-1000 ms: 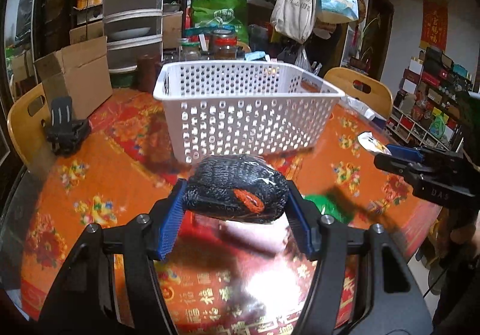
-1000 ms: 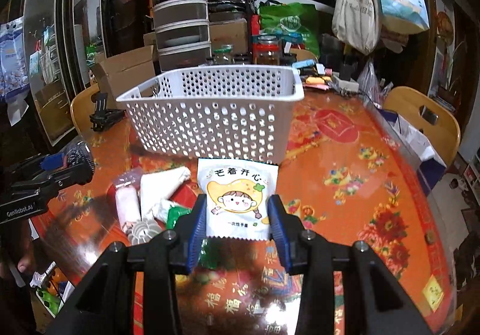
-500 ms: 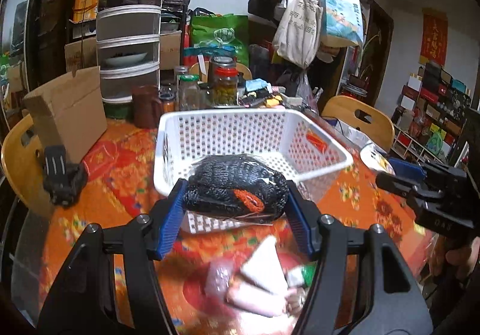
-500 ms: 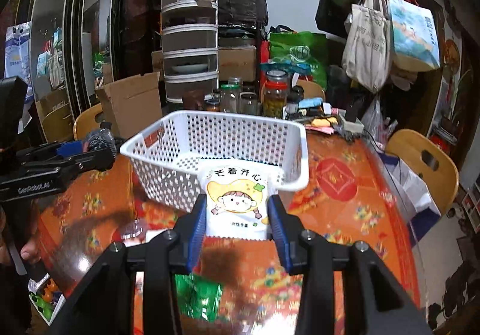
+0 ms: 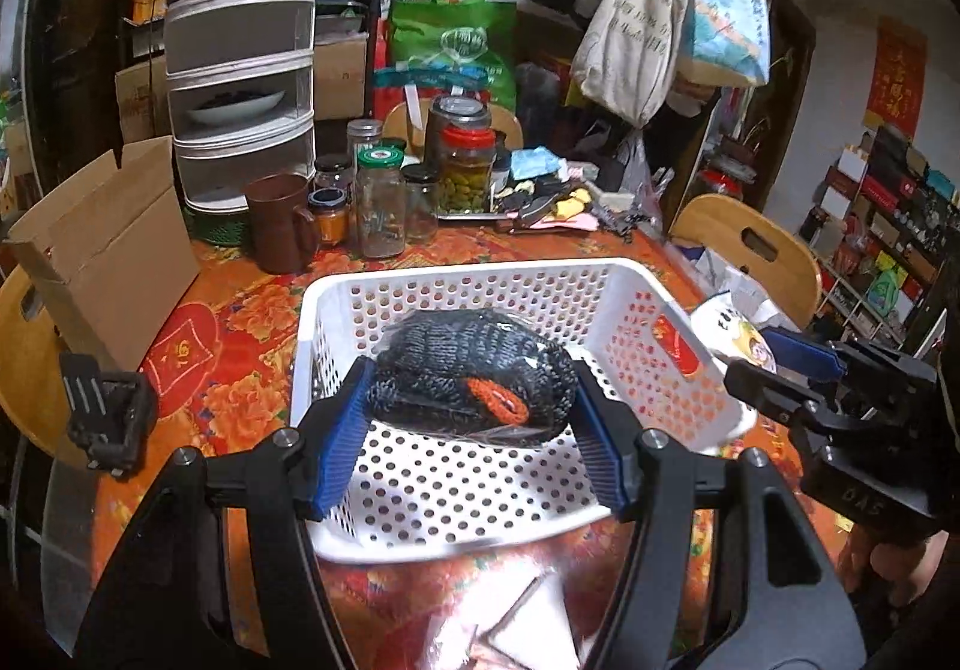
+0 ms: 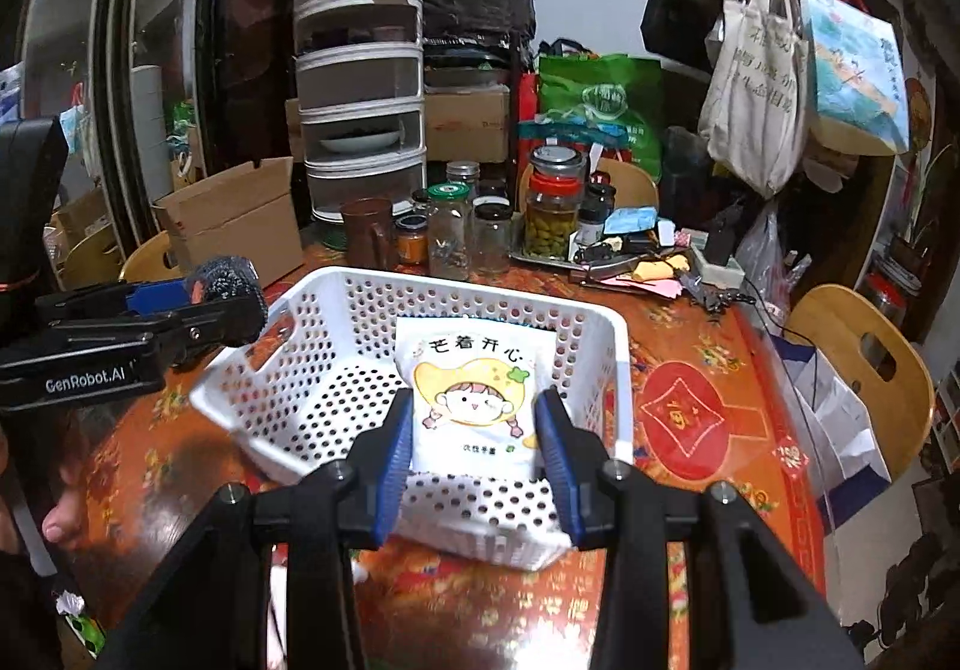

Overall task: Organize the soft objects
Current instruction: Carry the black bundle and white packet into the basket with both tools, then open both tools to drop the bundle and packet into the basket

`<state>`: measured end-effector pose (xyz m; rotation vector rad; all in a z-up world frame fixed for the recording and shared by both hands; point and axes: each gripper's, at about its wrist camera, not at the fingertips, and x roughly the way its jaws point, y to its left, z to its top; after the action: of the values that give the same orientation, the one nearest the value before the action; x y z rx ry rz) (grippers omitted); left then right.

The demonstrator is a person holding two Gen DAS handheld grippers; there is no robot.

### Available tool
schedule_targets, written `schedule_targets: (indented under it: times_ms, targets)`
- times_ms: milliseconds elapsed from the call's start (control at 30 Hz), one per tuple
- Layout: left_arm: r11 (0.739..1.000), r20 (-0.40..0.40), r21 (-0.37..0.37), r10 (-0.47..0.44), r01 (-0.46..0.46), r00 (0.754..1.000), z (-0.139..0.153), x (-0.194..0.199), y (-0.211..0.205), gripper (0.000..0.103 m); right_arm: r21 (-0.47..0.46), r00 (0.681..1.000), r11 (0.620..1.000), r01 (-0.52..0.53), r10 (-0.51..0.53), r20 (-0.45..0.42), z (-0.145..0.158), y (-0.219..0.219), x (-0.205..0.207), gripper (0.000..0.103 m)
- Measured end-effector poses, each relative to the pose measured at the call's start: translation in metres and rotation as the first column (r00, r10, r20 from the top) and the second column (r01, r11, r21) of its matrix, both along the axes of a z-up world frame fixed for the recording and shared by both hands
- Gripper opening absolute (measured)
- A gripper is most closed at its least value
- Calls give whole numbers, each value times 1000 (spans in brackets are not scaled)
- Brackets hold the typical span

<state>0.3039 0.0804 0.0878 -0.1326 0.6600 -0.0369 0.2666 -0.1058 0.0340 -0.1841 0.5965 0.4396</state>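
- A black knitted bundle [image 5: 474, 370], rough in weave with an orange patch, is being shown wrapped in clear glossy film.
- A white packet [image 6: 477, 394] is being shown as smooth printed plastic, slightly shiny.
- The white basket [image 5: 456, 544] is being shown as perforated hard plastic, smooth.
- The table [image 6: 708, 370] is being covered by a glossy, reflective red patterned sheet.
- The cardboard box [image 5: 102, 250] at the table's left edge is being shown matt brown.
- Ribbed blue pads [image 5: 339, 442] are being carried on matt black plastic.

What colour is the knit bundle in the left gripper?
Black knit bundle with an orange patch, clearest in the left wrist view.
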Motion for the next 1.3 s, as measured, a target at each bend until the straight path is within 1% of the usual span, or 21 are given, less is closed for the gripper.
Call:
schedule_targets:
  times_ms: [167,300,367,500,633,800,900,1033,1100,1167,1233,1300]
  targets:
    - [1000,-100,11,16,-15,995,-20,42,-1,61,-54,998,998,33,-35,-47,-19,13,38,40]
    - [999,-175,32,40,-35,984,-41,70,1,61,-98,995,994,44,-52,-88,-36,20,61,40]
    - [999,-217,31,47,-41,975,-51,84,3,61,-118,992,992,42,-56,-112,-44,24,72,40]
    - [998,-277,28,61,-56,959,-69,103,8,61,-141,987,989,38,-59,-151,-56,31,88,40]
    - [998,-311,34,53,-45,949,-83,115,6,61,-154,982,988,33,-60,-180,-65,33,97,40]
    - [998,-345,37,51,-41,937,-95,126,1,61,-154,976,988,30,-62,-210,-72,33,106,40]
    - [999,-350,43,44,-31,936,-100,128,-2,61,-155,972,988,22,-57,-226,-75,34,107,40]
    - [999,-351,28,35,-27,936,-104,131,-4,62,-157,970,987,15,-53,-235,-78,34,109,41]
    - [999,-349,27,35,-27,936,-105,131,-4,64,-161,972,987,14,-51,-228,-79,35,109,42]
    - [999,-348,27,36,-29,937,-105,130,-4,66,-154,973,988,8,-44,-229,-78,35,108,46]
    - [999,-344,20,34,-29,938,-103,127,-3,71,-144,973,989,8,-41,-226,-76,34,108,48]
    - [1000,-327,12,29,-27,945,-99,124,-3,79,-133,975,991,9,-39,-220,-74,33,106,50]
